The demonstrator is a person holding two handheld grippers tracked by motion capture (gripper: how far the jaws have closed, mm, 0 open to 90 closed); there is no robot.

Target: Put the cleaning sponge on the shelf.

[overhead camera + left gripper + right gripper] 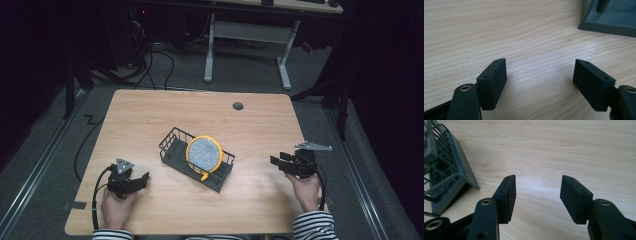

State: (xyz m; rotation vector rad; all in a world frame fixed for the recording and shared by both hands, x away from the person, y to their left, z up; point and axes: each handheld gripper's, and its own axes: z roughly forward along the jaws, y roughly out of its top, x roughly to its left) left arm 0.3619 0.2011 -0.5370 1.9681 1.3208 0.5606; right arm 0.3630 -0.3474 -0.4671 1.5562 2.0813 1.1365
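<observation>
1. Black plastic grippers sit low over a light brown wooden table (pixel 150 115), one in each of the person's hands.
2. The left gripper (pixel 142 181) has its two jaws wide apart, and nothing sits between them but bare wood.
3. The right gripper (pixel 276 162) also has its jaws apart, with nothing between them.
4. Between the two grippers stands a dark grey wire dish rack (pixel 175 145) with a flat grey tray under it.
5. A round plate with a yellow rim and a speckled grey middle (pixel 204 154) stands upright in the rack, near the rack's middle.
6. The rack is off to the right of the left gripper, near it but not touching. In the left gripper view, a corner of the rack's tray (pixel 609 26) shows up ahead and to the right of the jaws.
7. The rack is off to the left of the right gripper, and they do not touch. In the right gripper view, the rack's wires and tray edge (pixel 459 167) are to the left of the jaws.
8. Both grippers point in toward the rack.
</observation>
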